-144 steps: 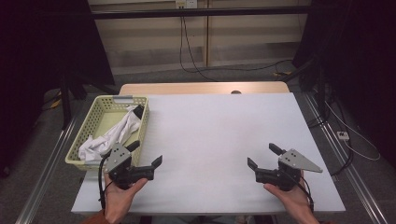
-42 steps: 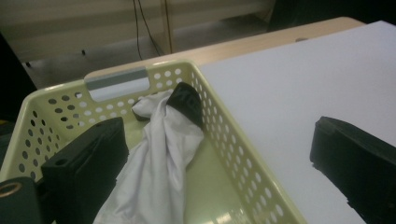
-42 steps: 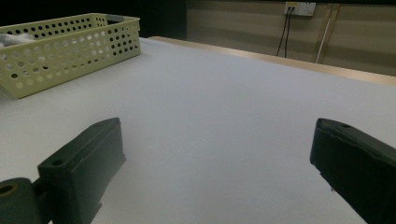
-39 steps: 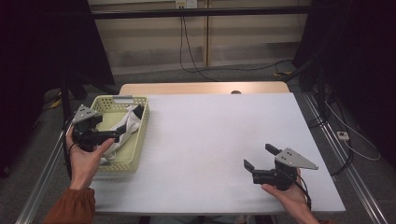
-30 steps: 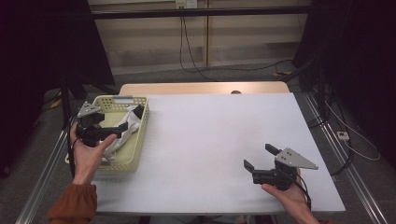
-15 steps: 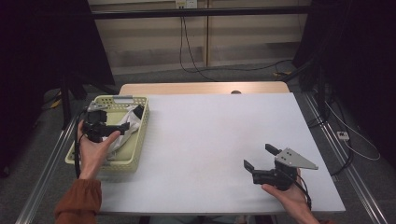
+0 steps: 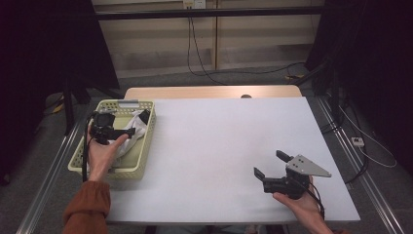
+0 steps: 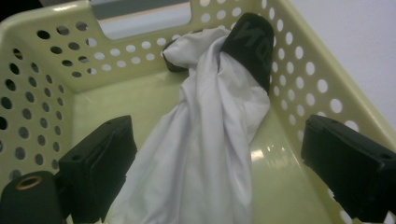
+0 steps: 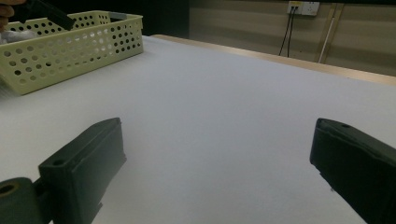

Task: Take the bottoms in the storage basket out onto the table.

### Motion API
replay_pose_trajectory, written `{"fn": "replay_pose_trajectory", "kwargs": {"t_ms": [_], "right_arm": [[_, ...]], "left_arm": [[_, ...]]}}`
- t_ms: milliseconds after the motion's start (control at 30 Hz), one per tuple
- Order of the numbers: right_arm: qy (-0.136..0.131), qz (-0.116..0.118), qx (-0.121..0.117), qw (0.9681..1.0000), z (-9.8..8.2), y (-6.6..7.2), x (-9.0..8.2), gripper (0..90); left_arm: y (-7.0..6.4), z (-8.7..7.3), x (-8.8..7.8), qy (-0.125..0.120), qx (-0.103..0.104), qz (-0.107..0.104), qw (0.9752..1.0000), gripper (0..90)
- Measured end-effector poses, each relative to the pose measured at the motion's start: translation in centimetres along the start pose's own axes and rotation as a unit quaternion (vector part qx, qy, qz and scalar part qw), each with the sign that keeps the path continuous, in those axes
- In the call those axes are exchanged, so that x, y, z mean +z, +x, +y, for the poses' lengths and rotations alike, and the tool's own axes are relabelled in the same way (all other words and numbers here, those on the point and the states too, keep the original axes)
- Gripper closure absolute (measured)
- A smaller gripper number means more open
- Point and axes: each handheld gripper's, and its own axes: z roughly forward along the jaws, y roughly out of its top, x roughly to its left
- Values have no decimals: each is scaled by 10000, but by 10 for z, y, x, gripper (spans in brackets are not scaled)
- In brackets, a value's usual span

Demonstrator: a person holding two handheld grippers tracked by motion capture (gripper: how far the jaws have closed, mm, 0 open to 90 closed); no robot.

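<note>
A pale yellow perforated plastic basket [image 7: 141, 146] sits at the left edge of the white surface [image 7: 219, 146]. Inside it lies a crumpled white cloth [image 8: 205, 154], draped against a black object [image 8: 252, 42] that leans on the basket's far right wall. The left gripper [image 8: 219, 168] hangs inside the basket, its fingers spread to either side of the cloth. The right gripper [image 7: 275, 170] rests near the surface's front right, well apart from the basket, its fingers spread with nothing between them.
</note>
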Motion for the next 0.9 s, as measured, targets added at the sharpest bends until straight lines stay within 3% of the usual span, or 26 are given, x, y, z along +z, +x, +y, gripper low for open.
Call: {"fn": "replay_pose_trajectory", "kwargs": {"t_ms": [200,433,567,700,800,867,900], "right_arm": [[13,25,8,10000,0,0,0,29],[10,30,-3,10000,0,1,1,29],[11,41,-14,10000,0,1,0,30],[10,50,-2,10000,0,1,0,31],[29,61,-22,10000,-1,1,0,31],[28,61,-22,10000,-1,1,0,31],[24,62,-17,10000,-1,1,0,31]], "left_arm": [[8,-3,11,330,-245,-12,9992,114],[7,-5,15,705,-127,161,9973,88],[10,-6,19,870,-232,254,9956,62],[9,-8,26,1246,-201,237,9917,82],[7,-9,29,1362,-90,280,9902,98],[8,-10,32,1451,-117,287,9889,128],[8,-11,34,1567,-175,296,9870,128]]}}
